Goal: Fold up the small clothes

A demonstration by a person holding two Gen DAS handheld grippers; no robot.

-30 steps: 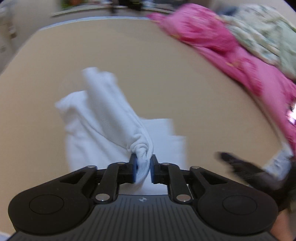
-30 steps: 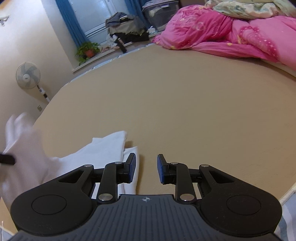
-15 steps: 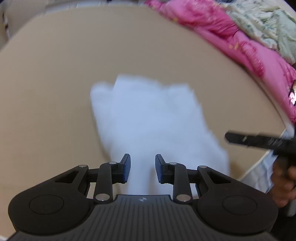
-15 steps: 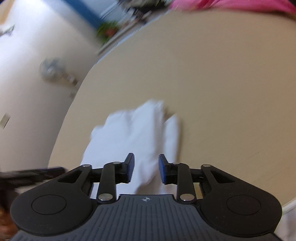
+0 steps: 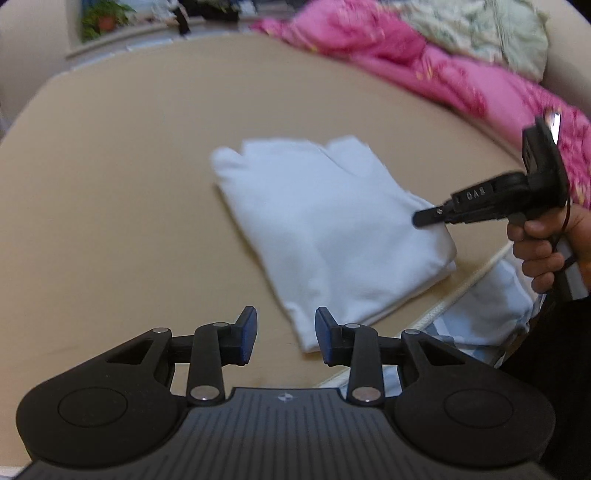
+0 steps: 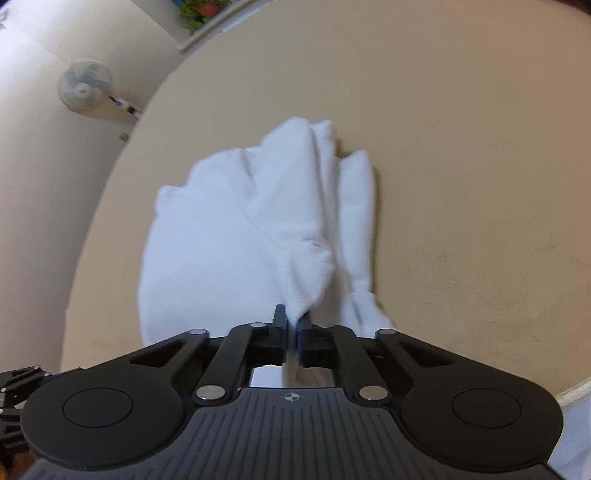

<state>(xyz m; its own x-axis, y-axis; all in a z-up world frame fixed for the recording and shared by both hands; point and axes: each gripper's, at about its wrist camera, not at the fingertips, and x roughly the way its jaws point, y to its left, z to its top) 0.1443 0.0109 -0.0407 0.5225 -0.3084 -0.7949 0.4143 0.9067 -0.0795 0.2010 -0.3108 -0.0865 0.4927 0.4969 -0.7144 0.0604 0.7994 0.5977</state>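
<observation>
A white garment (image 5: pixel 325 229) lies folded over on the tan bed surface (image 5: pixel 129 184). My left gripper (image 5: pixel 284 338) hovers just short of the garment's near corner; its jaws are opening and nothing is between them. In the left wrist view my right gripper (image 5: pixel 419 220) reaches in from the right, held by a hand (image 5: pixel 539 243), its tip on the garment's right edge. In the right wrist view my right gripper (image 6: pixel 292 325) is shut on a pinched ridge of the white garment (image 6: pixel 251 229), which bunches up into the pads.
A pink duvet (image 5: pixel 443 70) and a pale floral blanket (image 5: pixel 491 33) are heaped along the far right. The bed's front edge (image 5: pixel 465 288) runs close by at right, with striped cloth below. A fan (image 6: pixel 85 88) stands by the wall, a potted plant (image 5: pixel 103 18) on a sill.
My left gripper let go of the bunched white fabric, opened and drew back toward the near corner. The garment dropped flat. My right gripper tipped down onto the garment and shut on its edge.
</observation>
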